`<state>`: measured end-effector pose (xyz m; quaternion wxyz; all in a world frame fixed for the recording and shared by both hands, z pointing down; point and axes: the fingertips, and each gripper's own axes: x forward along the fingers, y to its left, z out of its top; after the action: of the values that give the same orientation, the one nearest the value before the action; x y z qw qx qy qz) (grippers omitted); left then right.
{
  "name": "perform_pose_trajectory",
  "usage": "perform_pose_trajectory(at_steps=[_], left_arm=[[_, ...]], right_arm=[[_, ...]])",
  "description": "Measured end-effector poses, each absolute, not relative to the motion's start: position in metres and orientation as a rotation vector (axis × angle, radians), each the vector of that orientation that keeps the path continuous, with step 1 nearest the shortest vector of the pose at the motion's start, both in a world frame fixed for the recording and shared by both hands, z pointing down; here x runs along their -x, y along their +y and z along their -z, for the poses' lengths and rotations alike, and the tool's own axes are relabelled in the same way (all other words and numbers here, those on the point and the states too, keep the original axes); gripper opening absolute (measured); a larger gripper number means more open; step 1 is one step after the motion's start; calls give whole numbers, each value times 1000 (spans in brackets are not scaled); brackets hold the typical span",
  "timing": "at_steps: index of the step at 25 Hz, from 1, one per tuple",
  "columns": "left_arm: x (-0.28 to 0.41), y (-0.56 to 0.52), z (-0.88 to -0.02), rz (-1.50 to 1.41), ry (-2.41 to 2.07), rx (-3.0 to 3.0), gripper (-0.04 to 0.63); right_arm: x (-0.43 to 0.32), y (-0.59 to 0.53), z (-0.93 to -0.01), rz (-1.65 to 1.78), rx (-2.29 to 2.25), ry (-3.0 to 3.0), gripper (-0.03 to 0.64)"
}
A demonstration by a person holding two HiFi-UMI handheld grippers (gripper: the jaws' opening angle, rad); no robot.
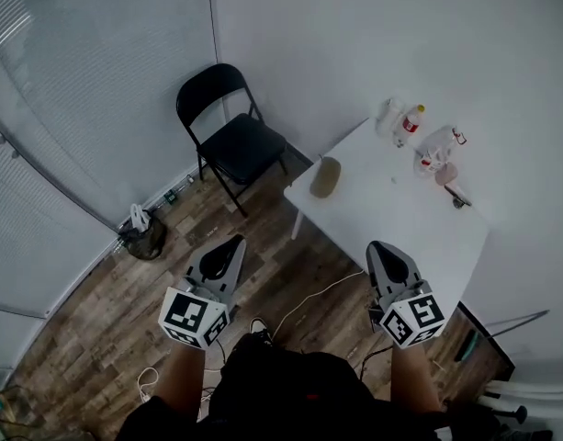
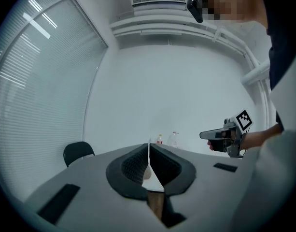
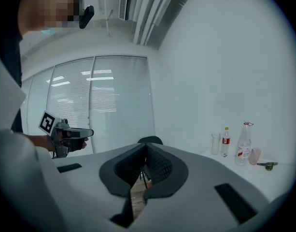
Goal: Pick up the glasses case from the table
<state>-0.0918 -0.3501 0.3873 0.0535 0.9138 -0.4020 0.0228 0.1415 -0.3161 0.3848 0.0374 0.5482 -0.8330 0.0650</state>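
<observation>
The glasses case (image 1: 325,177), a tan oval, lies near the left corner of the white table (image 1: 391,223) in the head view. My left gripper (image 1: 231,243) hovers over the wooden floor, well short of the table, its jaws shut with nothing between them (image 2: 148,154). My right gripper (image 1: 382,248) is held at the table's near edge, to the right of the case and apart from it. It is also shut and empty (image 3: 145,159). Each gripper view shows the other gripper beside it, with the right gripper (image 2: 208,135) level with the left gripper (image 3: 88,133).
A black folding chair (image 1: 230,131) stands left of the table. Bottles (image 1: 410,122) and a cup (image 1: 446,173) stand at the table's far side, also seen as bottles (image 3: 243,144) in the right gripper view. A dark bag (image 1: 145,234) and a white cable (image 1: 309,297) lie on the floor. Blinds cover the windows on the left.
</observation>
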Motion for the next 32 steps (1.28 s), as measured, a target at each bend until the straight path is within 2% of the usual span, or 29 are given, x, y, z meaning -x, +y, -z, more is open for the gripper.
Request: perform_pose_trajectory(at_steps=[7, 18, 20, 23, 26, 28, 32], left_arm=[[108, -413, -402, -91, -1145, -2795, 28], [81, -444, -426, -139, -1157, -2750, 28], [71, -442, -430, -135, -1161, -2727, 28], [58, -442, -436, -145, -1185, -2700, 28], [48, -444, -439, -143, -1218, -2675, 28], [50, -445, -445, -154, -1245, -2652, 28], [53, -448, -452, -187, -1273, -2596, 29]], right_arm=[[-123, -369, -395, -208, -1748, -2457, 18], [-167, -453, -446, -273, -1788, -2278, 22], [-175, -473, -458, -301, -1780, -2261, 67], [-186, -503, -481, -369, -1764, -2245, 203], [-201, -536, -516, -429, -1747, -2191, 276], [-204, -558, -542, -509, -1739, -2168, 316], [-204, -596, -590, -735, -1749, -2134, 342]])
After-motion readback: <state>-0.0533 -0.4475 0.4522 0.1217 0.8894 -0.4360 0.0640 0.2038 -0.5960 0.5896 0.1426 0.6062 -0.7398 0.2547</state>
